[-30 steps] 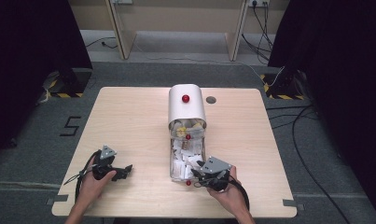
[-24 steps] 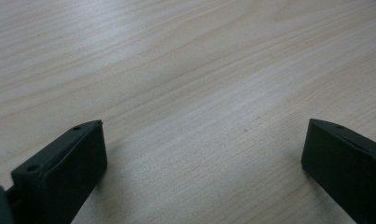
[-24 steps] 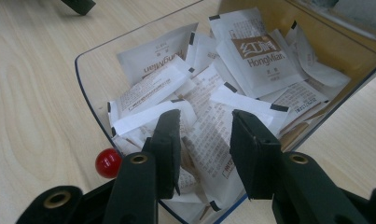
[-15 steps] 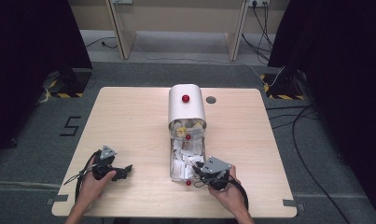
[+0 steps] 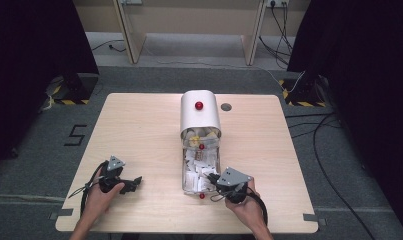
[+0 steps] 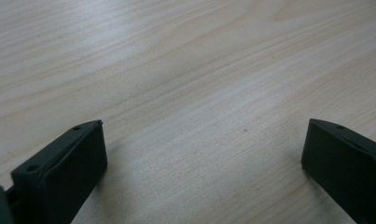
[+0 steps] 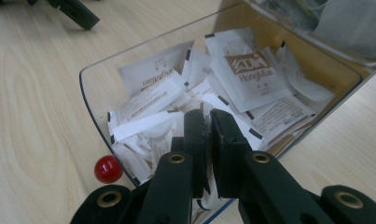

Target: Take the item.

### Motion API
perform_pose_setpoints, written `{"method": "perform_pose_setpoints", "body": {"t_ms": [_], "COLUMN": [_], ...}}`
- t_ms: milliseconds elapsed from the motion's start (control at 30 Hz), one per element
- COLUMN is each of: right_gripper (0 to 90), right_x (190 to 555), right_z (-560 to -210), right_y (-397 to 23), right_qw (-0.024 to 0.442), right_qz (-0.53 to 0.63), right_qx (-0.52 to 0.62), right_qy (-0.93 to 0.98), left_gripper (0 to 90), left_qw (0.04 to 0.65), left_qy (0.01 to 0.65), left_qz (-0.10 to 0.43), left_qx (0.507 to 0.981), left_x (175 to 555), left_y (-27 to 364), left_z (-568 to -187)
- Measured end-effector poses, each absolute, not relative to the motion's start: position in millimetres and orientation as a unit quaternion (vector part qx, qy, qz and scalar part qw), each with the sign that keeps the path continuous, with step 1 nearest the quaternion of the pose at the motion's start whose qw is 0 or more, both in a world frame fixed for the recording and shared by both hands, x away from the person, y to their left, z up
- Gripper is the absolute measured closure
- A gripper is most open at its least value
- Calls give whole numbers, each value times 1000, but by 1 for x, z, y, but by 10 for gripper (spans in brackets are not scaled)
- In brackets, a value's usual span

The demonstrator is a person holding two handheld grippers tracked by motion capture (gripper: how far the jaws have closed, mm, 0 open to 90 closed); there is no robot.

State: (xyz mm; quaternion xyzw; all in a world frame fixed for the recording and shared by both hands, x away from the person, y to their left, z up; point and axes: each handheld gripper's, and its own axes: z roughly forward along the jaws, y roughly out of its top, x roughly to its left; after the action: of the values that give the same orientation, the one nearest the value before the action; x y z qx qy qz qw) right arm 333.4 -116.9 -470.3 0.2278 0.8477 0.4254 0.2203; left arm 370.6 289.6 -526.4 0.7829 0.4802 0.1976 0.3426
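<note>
Pale wood surface (image 5: 139, 130) lies bare under my left gripper (image 6: 204, 154), whose fingers stand wide apart and hold nothing. My right gripper (image 7: 208, 123) reaches into the clear tray (image 7: 90, 100) of white sachets (image 7: 248, 70), its fingers pressed nearly together; a white edge sits between them, though I cannot tell whether it is gripped. The tray's red knob (image 7: 107, 169) sits just beside my right fingers.

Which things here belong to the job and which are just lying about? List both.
In the job: right gripper, shut over the sachets; clear drawer; its red knob; rounded cabinet.
Lying about: left gripper, open on the table; floor cables; floor marking 5.
</note>
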Motion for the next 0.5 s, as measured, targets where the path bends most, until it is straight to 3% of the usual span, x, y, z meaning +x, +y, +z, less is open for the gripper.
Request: {"method": "perform_pose_setpoints", "body": {"t_ms": [500], "right_gripper": [856], "right_x": [334], "right_z": [-460], "right_y": [-119], "right_qw": [226], "right_qz": [439], "right_qx": [227], "right_qy": [840], "left_gripper": [0], "left_qw": [342], "left_qy": [480], "left_qz": [198], "left_qx": [783], "left_x": [371], "left_y": [290], "left_z": [-526]}}
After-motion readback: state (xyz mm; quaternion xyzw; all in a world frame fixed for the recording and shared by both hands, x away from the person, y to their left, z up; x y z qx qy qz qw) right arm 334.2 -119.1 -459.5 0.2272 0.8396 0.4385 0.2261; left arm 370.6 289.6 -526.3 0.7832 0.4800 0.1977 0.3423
